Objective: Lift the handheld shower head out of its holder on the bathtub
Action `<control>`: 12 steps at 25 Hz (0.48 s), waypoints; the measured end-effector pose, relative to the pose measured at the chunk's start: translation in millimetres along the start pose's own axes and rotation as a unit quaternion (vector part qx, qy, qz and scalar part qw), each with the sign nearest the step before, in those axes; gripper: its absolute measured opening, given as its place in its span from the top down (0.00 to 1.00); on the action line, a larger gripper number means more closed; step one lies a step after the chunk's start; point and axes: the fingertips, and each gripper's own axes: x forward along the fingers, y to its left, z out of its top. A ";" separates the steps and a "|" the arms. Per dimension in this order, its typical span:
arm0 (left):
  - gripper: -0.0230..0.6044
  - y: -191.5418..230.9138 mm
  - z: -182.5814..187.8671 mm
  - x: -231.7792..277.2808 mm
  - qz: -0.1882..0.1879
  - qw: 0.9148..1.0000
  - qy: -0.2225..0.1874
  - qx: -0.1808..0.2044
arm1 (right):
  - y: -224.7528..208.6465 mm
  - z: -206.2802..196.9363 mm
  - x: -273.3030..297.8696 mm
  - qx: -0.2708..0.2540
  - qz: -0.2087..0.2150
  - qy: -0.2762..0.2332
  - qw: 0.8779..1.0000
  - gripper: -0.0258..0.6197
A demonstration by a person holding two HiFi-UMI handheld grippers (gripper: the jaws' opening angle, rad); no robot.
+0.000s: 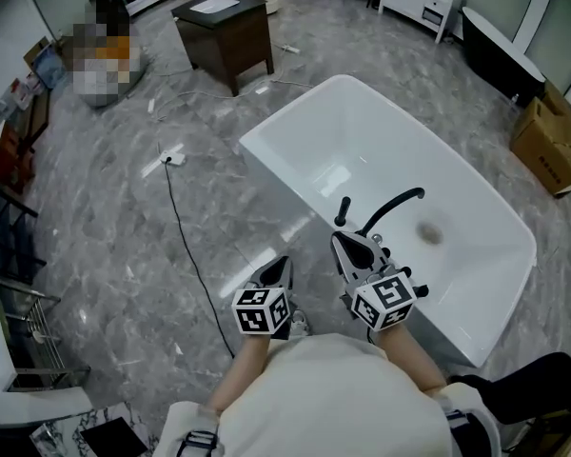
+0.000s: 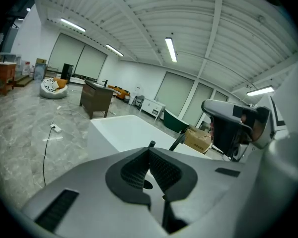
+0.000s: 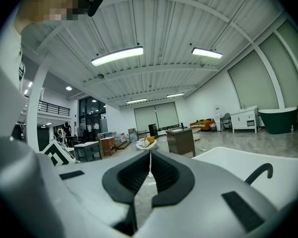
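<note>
Clenched and empty, left tool [image 1: 279, 270] and right tool [image 1: 342, 247] sit at six o'clock of white bathtub [image 1: 300, 122]; black curved spout [image 1: 397, 202] at one o'clock of right tool.

The head view looks steeply down from above and behind the left gripper [image 1: 284, 263] and right gripper [image 1: 340, 240], close over them. Each gripper view rides just behind its own jaws, facing almost level across the hall. All three share the glossy white bathtub [image 1: 287, 111] [image 2: 120, 133] [image 3: 236, 157] and dark brown wooden cabinet [image 1: 226, 38] [image 2: 95, 99] [image 3: 181, 141] ahead of the tongs.
</note>
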 end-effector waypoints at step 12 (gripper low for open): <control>0.93 23.8 20.2 59.0 -0.054 0.997 0.037 0.033 | -47.8 12.6 28.7 0.003 -0.092 -0.021 0.996 0.93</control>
